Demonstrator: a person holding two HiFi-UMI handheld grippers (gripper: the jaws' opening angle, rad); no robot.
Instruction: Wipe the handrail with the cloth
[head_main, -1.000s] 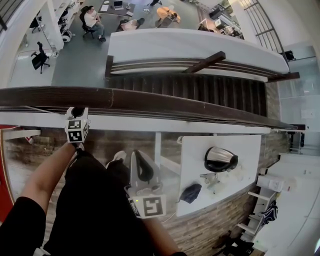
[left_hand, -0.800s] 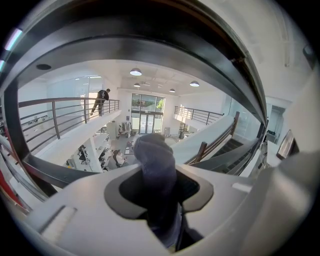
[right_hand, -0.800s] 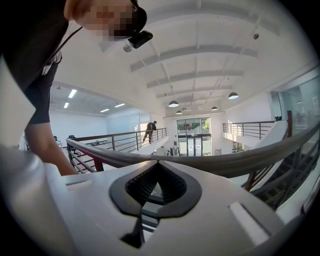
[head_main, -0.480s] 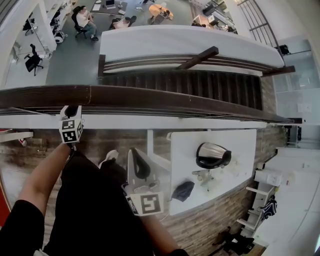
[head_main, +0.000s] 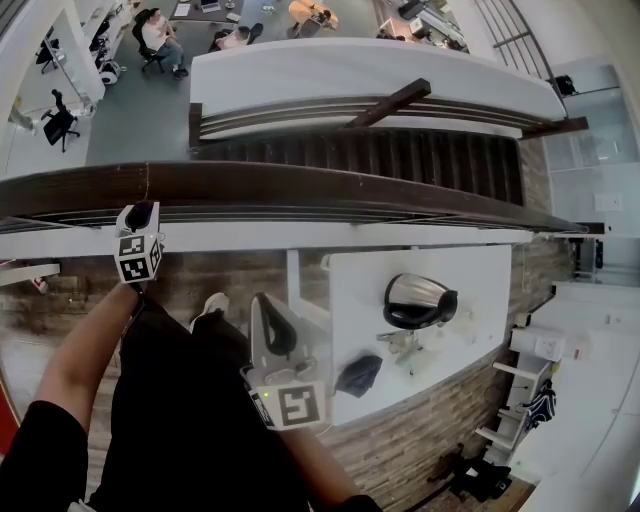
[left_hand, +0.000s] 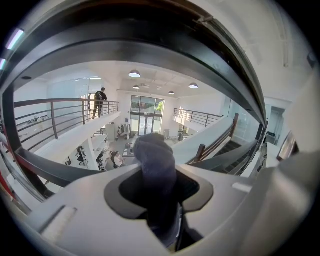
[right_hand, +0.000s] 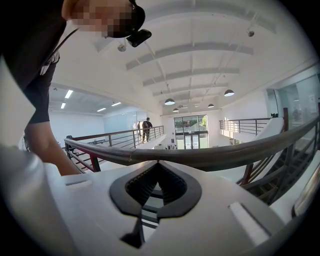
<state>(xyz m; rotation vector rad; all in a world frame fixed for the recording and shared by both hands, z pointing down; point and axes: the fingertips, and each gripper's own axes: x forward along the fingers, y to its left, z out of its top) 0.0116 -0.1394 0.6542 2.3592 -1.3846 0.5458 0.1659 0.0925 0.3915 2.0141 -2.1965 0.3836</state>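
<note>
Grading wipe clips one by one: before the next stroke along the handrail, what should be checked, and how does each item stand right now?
1. Cloth gripped by the left gripper: ok, jaws shut on it.
2. Cloth pressed on the handrail: cannot tell; the tip sits at the rail's near edge.
3. Right gripper clear of the rail: ok, below it, shut and empty.
4. Rail to the right free of objects: ok, bare along its visible length.
</note>
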